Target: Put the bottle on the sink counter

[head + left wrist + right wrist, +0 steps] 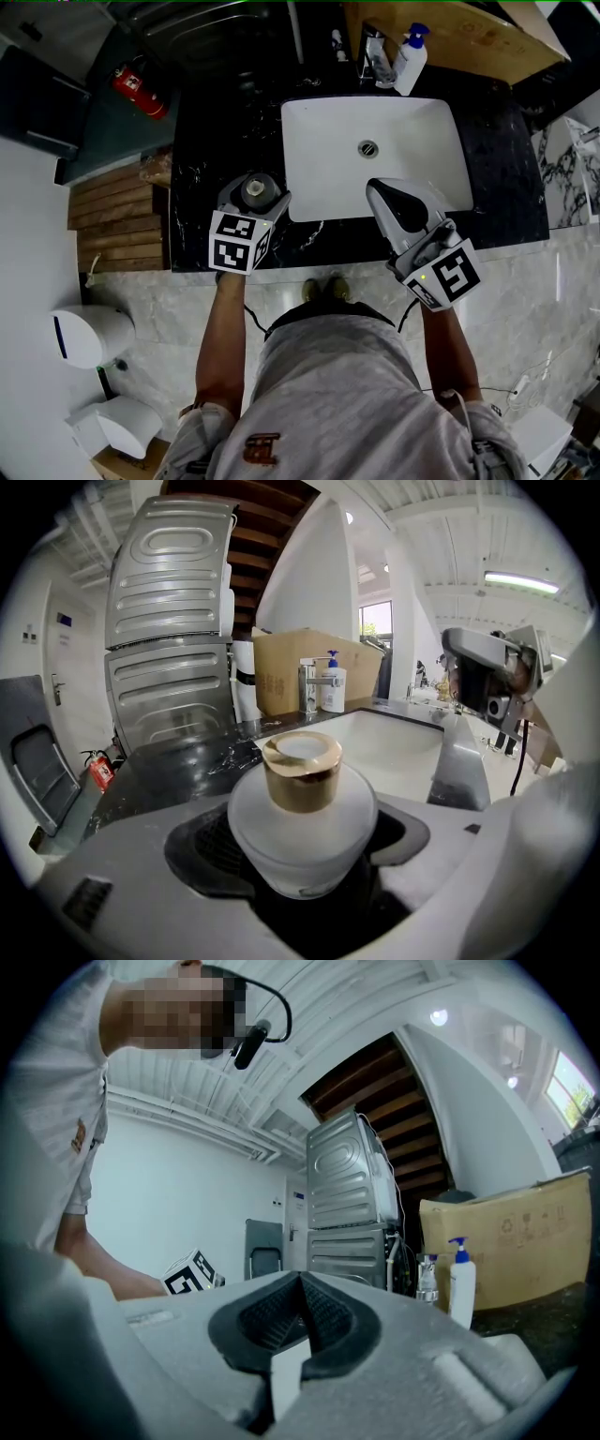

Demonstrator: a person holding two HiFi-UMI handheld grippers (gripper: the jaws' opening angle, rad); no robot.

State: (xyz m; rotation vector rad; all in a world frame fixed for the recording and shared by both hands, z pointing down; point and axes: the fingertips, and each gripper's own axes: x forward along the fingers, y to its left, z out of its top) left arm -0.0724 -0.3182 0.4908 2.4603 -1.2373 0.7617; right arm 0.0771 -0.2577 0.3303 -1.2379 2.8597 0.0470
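Observation:
A squat frosted white bottle (300,827) with a gold cap (302,769) sits upright between the jaws of my left gripper (302,878), which is shut on it. In the head view the bottle's round top (256,190) shows above the black counter (202,150), just left of the white sink basin (328,159). My right gripper (396,204) hovers over the basin's front right corner. Its jaws meet with nothing between them in the right gripper view (302,1321). The bottle's base is hidden by the left jaws.
A faucet (378,58) and a blue-topped soap dispenser (410,58) stand behind the basin, in front of a cardboard box (459,37). A red fire extinguisher (139,91) lies at the far left. A metal appliance (169,658) rises beyond the counter.

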